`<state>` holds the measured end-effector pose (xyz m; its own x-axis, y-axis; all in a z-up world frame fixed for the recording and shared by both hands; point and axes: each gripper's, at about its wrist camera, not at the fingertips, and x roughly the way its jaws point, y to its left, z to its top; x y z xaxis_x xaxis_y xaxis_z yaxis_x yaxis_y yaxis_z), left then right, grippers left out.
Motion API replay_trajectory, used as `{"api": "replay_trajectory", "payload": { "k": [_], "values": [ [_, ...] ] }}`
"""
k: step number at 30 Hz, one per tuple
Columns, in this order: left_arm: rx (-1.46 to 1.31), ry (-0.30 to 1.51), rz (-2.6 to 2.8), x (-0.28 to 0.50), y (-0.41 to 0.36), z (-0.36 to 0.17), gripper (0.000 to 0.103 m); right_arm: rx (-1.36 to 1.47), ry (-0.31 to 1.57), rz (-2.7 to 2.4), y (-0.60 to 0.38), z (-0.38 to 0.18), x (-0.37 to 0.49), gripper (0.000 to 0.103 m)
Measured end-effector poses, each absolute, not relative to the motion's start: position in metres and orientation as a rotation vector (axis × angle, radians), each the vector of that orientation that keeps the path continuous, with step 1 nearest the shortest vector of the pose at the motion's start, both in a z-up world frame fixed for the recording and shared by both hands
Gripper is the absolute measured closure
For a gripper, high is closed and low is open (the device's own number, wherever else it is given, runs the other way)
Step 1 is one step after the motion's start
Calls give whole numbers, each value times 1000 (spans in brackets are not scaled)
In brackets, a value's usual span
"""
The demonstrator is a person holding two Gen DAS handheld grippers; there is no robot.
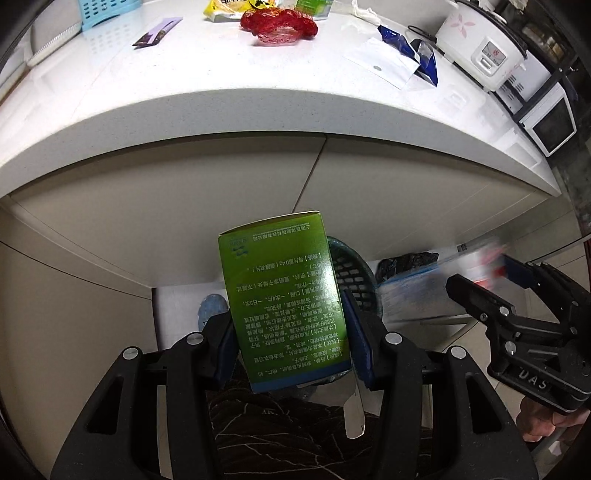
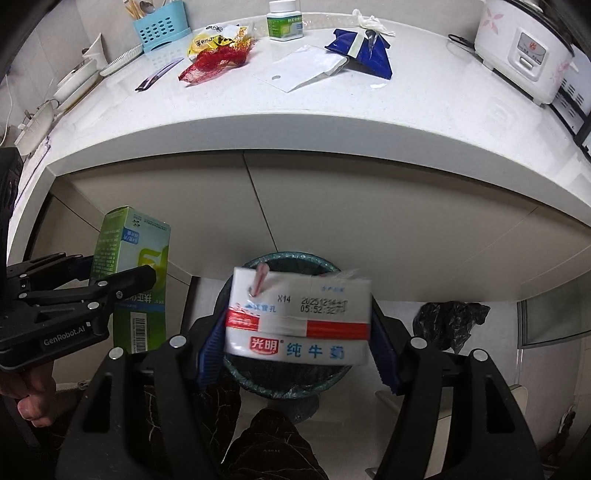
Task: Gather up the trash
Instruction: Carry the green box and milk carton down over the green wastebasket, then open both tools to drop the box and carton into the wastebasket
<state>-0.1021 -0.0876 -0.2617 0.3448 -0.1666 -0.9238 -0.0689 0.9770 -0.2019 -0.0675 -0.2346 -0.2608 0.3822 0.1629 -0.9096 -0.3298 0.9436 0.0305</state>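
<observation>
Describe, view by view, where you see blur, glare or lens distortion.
Left wrist view: counter edge bows from fisheye; milk carton smeared by blur; green box sharp, faint sheen. Right wrist view: same bowing; carton's print slightly blurred.

**White countertop and floor: contents**

White countertop [image 2: 332, 122], rounded front edge, above pale cabinet doors [image 2: 332, 206]. On it: light blue perforated utensil caddy [image 2: 160, 31]; yellow snack wrapper [image 2: 212, 40]; red mesh net bag [image 2: 216, 64] just in front of the wrapper; dark flat sachet [image 2: 157, 77]; white-capped green-label bottle [image 2: 285, 22]; flat white paper pouch [image 2: 303, 72]; blue foil packet [image 2: 364, 51] beside it; crumpled white tissue [image 2: 369, 22]; white rice cooker [image 2: 524, 48].

Floor [image 2: 399, 314]: dark green lined mesh waste basket [image 2: 284, 380]; black plastic bag [image 2: 448, 323] nearby.
</observation>
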Motion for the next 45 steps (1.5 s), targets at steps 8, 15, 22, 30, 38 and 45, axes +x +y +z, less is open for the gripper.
{"api": "replay_trajectory", "payload": {
  "k": [8, 15, 22, 30, 38, 45],
  "values": [
    [-212, 1230, -80, -100, -91, -270, 54, -167, 1114, 288, -241, -258, -67, 20],
    [-186, 1252, -100, -94, -101, -286, 54, -142, 1091, 232, -265, -255, -66, 10],
    [-177, 1273, -116, -87, -119, -303, 53, -113, 1091, 178, -296, -258, -68, 8],
    [-168, 1279, -111, -83, -126, -307, 50, -105, 1100, 164, -316, -261, -69, 8],
    [-145, 1259, -96, -86, -134, -305, 26, -94, 1099, 174, -320, -260, -68, 8],
    [-124, 1194, -63, -88, -128, -271, 6, -78, 1105, 155, -317, -247, -63, 8]
  ]
}}
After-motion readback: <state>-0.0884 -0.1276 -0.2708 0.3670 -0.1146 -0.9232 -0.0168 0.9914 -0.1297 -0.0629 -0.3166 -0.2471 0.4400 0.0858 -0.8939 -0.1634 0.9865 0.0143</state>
